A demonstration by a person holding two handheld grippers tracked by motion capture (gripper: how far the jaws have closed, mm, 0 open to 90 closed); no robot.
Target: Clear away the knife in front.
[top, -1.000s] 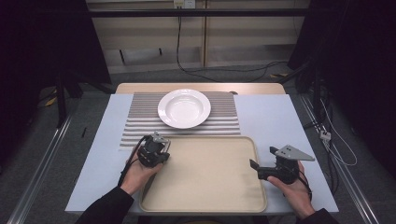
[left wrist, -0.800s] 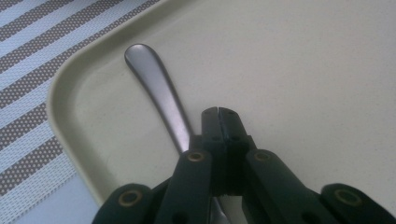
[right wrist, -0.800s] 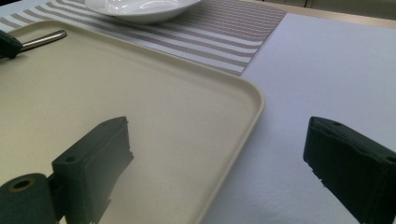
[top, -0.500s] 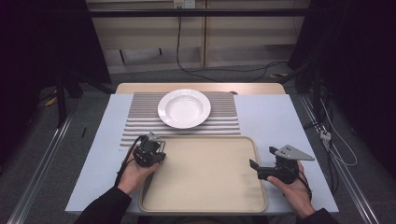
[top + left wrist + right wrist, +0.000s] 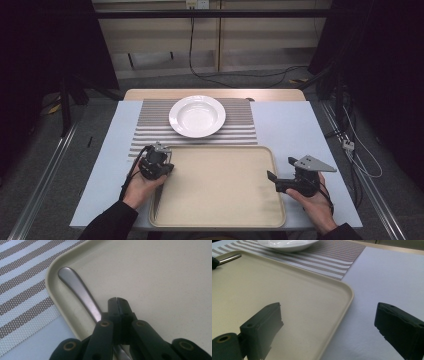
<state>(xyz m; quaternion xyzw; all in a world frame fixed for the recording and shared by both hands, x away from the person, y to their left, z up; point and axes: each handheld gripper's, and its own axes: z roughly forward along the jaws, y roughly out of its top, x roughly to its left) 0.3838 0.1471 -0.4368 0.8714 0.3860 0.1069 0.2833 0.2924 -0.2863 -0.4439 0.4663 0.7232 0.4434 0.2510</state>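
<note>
Beige tray (image 5: 160, 277) holds a metal handle (image 5: 80, 293) just beside shut left fingers (image 5: 117, 301).

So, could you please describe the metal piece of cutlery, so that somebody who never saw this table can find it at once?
Find the large beige tray at the near side of the table. In its far left corner, under the shut left gripper, lies a metal cutlery handle along the left rim. It is the one shiny, slim thing on the tray; the white bowl sits beyond, on the striped mat.
</note>
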